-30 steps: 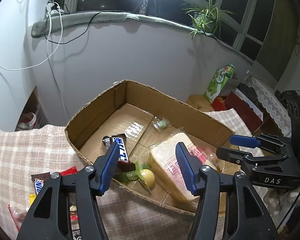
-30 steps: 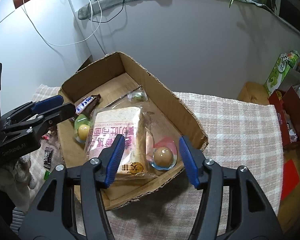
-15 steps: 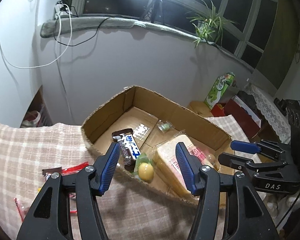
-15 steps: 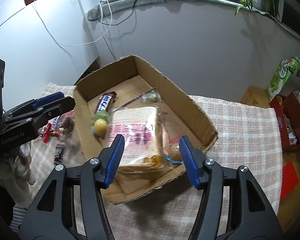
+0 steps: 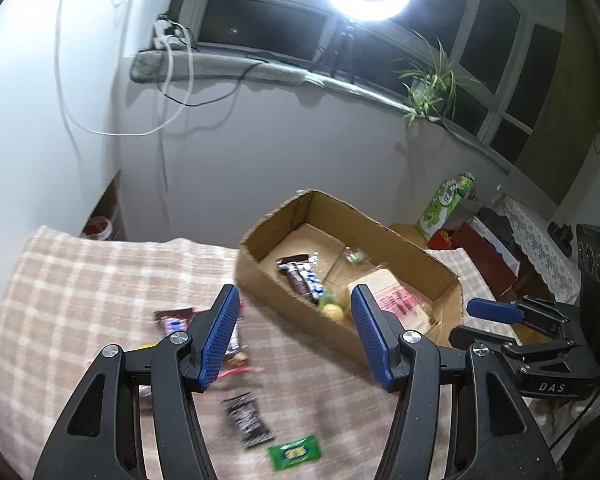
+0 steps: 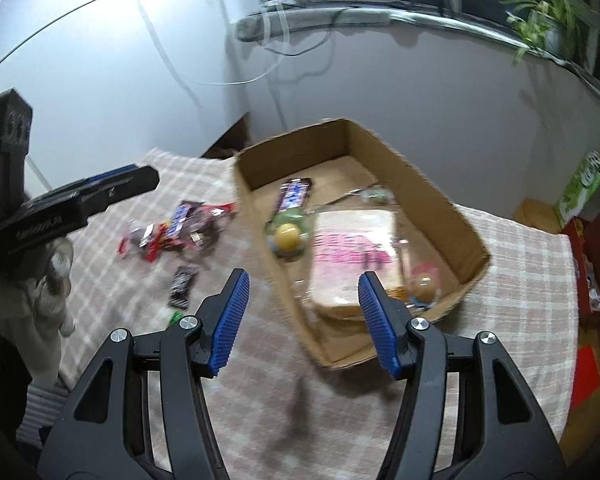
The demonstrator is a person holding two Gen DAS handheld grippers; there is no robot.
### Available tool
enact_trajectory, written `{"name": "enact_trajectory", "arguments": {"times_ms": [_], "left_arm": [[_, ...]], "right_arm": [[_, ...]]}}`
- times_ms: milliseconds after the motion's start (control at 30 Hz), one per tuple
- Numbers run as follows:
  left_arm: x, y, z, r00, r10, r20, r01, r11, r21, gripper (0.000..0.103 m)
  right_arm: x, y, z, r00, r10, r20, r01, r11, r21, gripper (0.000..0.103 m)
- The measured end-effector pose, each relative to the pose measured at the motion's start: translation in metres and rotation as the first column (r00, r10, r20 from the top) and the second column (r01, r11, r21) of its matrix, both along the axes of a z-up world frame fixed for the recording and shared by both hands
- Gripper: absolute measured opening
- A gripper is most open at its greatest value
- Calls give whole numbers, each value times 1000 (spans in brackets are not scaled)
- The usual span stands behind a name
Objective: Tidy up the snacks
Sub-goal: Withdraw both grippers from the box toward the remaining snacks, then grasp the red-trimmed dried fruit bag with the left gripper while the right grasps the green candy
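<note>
Snacks (image 6: pixel 176 228) beside cardboard box (image 6: pixel 424 184) — left gripper (image 5: pixel 296 336), right gripper (image 6: pixel 302 320) both empty, agape

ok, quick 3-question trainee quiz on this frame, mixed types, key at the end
1. True or false: the bagged bread lies inside the cardboard box.
2. Where is the green packet? A) in the box B) on the checked cloth C) between gripper jaws
3. Fill in: both the left gripper and the right gripper are open and hold ____.

Key: 1 true; 2 B; 3 nothing
</note>
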State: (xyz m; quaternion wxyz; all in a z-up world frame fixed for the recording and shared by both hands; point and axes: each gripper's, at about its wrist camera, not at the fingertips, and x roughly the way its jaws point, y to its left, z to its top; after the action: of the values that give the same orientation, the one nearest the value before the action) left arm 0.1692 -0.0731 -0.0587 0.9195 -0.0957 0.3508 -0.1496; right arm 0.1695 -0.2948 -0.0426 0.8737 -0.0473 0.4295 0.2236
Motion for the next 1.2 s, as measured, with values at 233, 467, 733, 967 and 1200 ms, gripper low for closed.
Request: {"name": "enact_trajectory", "arguments": {"times_ms": [233,467,733,967,1200], "left_arm": [[-23,46,-1,997,74,1,-74,997,-7,57],[-38,92,-12,988,154,-26,-154,988,-17,57],[-47,118,-34,978,190,-85,-193,981,-24,57],[-47,109,-53,982,152,-115,-152,988,1,64],[-43,99,-69,981,126,-146,-123,992,31,64]], "right_arm": [[-17,33,-10,994,105,-18,-106,994,-36,60],[-36,71,-25,973,230,-33,-232,966,-111,59],[-43,96,-53,950,296,-94,-308,940,-148,60],[-46,114,-79,937,329,-115,-345,920,-185,69],[-44,130,-94,916,394,-79,-400,870,-287,69]]}}
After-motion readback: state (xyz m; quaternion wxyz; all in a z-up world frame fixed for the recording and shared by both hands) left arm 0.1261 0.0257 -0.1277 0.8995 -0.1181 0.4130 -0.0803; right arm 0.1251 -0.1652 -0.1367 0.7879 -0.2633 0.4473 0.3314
